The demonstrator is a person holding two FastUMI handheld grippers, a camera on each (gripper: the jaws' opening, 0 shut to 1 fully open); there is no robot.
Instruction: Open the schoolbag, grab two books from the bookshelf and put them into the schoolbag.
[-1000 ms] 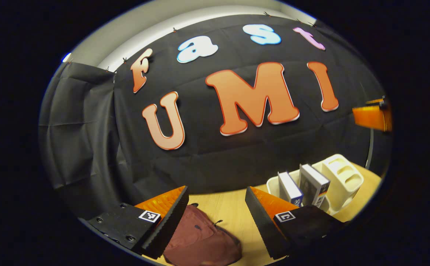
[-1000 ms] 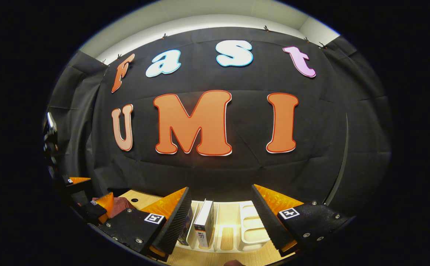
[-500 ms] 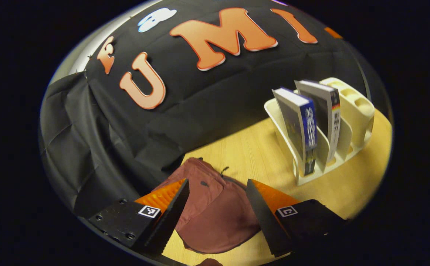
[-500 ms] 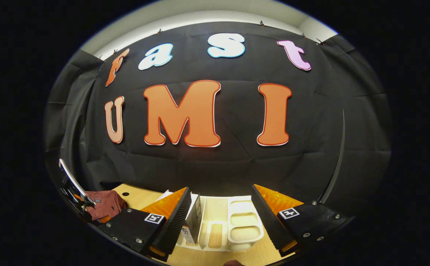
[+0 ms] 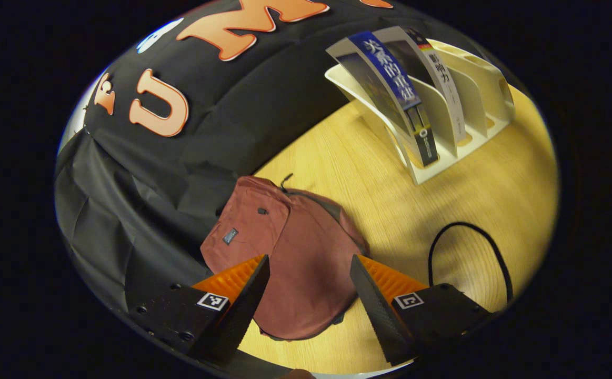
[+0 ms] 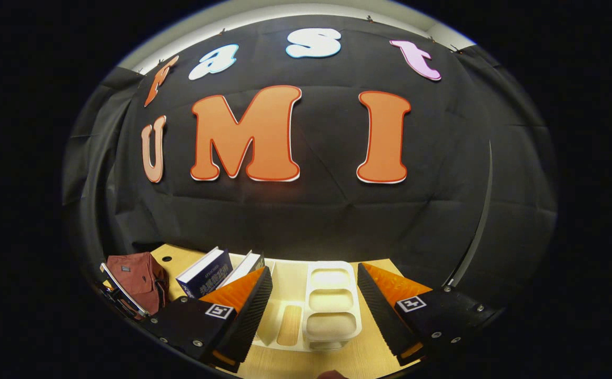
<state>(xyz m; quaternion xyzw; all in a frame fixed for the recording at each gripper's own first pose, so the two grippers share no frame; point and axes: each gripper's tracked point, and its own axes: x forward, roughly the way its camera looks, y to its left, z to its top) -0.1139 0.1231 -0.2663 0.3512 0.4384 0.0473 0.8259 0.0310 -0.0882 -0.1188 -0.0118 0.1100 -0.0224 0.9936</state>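
Left hand-held gripper (image 5: 306,295) gapes wide, empty, over the closed schoolbag (image 5: 284,258) at the bench's (image 5: 484,189) wall edge. Right hand-held gripper (image 6: 313,305) wide, empty, facing the bookshelf (image 6: 332,300). Two books (image 5: 395,89) stand slotted; spine writing too small to read.

A: What is lying under the left gripper (image 5: 306,284)?
B: The dark red schoolbag (image 5: 290,258) is lying flat below its spread fingers, with nothing standing between them.

A: And to the bag's right?
B: Bare wooden table (image 5: 384,189) is separating it from the white bookshelf (image 5: 474,105); a black cable (image 5: 469,247) is looping across that stretch.

A: Behind?
B: The black cloth wall (image 5: 190,152) is hanging right at the bag's far edge.
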